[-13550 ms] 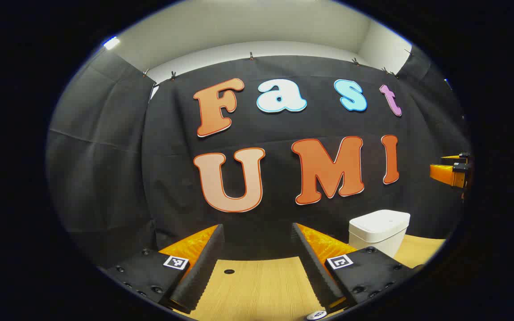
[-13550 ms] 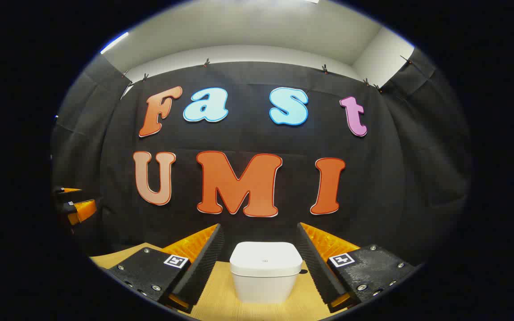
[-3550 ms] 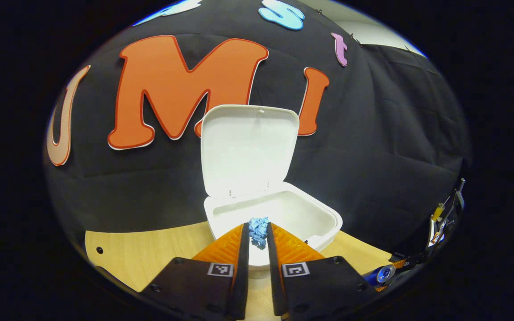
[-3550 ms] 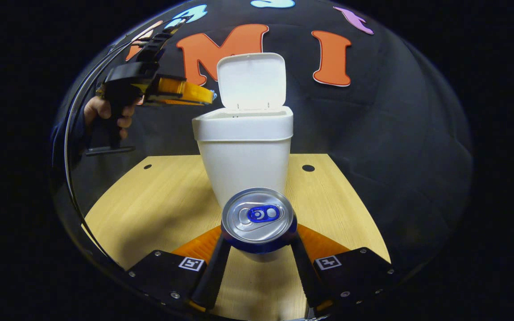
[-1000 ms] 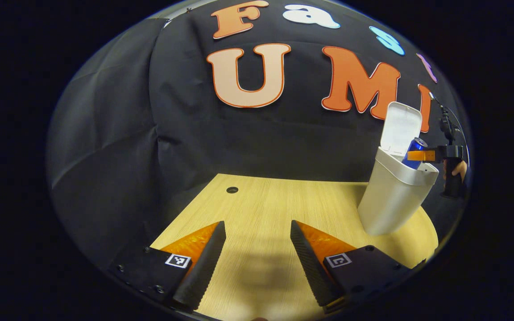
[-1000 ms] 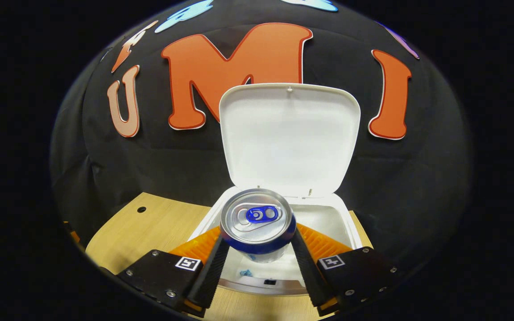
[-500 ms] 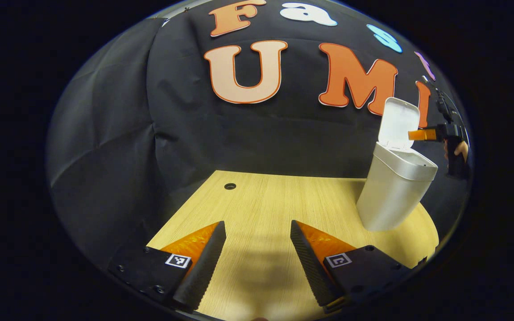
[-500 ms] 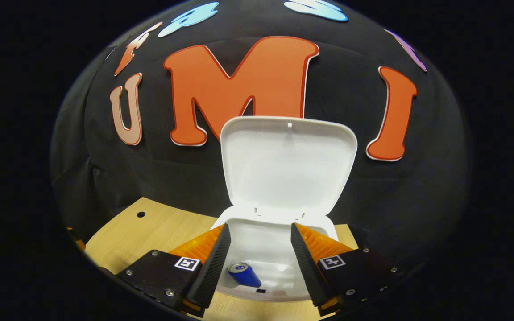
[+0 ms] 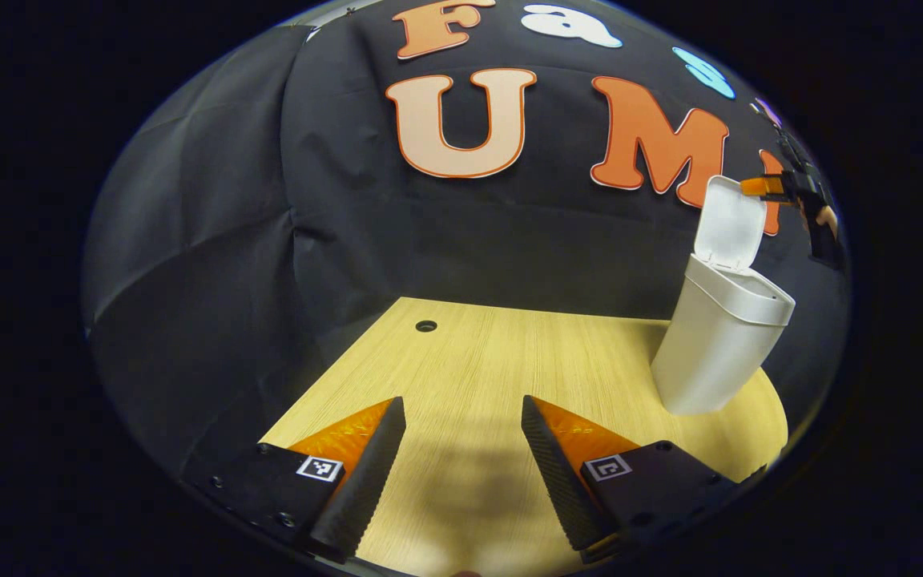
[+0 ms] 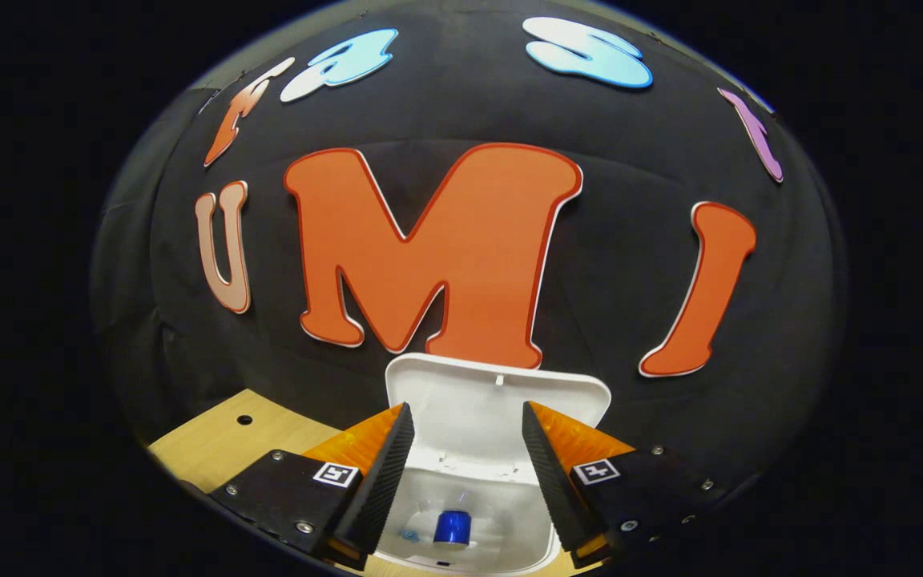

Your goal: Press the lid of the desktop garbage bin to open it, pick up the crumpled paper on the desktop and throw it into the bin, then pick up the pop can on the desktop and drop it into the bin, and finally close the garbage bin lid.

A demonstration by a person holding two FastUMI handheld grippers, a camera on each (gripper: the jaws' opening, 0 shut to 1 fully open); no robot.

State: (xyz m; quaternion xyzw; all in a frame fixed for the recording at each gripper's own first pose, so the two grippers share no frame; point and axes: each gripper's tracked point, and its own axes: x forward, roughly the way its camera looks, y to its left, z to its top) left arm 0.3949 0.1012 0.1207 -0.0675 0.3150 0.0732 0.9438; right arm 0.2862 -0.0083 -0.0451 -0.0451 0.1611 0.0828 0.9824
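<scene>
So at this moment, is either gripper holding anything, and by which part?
Nothing is held. The left gripper is open over the bare table; the right gripper is open above the bin, with the pop can lying inside it.

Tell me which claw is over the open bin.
The right claw: it hangs open above the white bin, the blue can below it. The left claw is open over bare table, off to the side.
</scene>
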